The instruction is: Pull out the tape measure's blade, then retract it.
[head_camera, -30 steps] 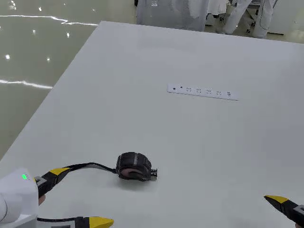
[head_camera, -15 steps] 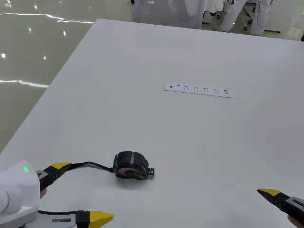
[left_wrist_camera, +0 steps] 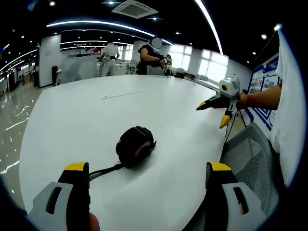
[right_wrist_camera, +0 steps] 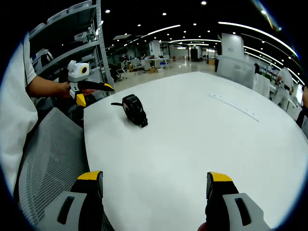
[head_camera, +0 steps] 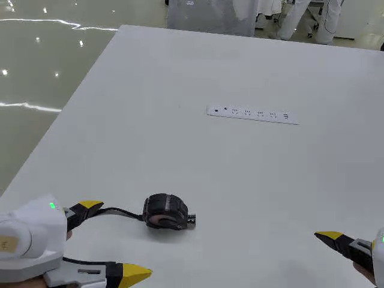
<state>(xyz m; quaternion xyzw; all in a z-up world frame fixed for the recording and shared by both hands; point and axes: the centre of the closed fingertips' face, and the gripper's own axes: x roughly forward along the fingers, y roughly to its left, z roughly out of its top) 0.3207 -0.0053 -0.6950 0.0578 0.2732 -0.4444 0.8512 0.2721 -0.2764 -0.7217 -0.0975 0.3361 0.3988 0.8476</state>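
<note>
- Head view: the tape measure [head_camera: 167,212] lies on its side on the white table [head_camera: 240,168], near the edge closest to you, with its black strap [head_camera: 117,211] trailing towards your left gripper [head_camera: 113,240].
- No blade shows beyond the case. The hook sits right at the mouth, so I judge that neither the pull-out nor the retraction has begun and the whole task is left.
- Your left gripper's jaws stand wide apart and hold nothing. One yellow tip is just beside the strap's end, and I cannot tell whether they touch.
- One jaw of your right gripper [head_camera: 342,243] shows at the lower right, well apart from the tape measure. From here I cannot tell how wide it is open.
- Count: one tape measure, one strap, two grippers, and one socket strip [head_camera: 252,114] set into the table further off.

- Left gripper view: the tape measure [left_wrist_camera: 136,146] sits ahead, between your two spread jaws, and neither one touches the case.
- The strap runs back towards the left-hand jaw.
- Your right gripper [left_wrist_camera: 219,103] hovers across the table with its jaws parted and empty.
- Two people stand beyond the far end of the table.

- Right gripper view: this gripper's two jaws are wide open with nothing between them but bare table.
- The single tape measure [right_wrist_camera: 134,109] lies well ahead, blade in.
- Your left gripper [right_wrist_camera: 91,89] is beside it, also empty.
</note>
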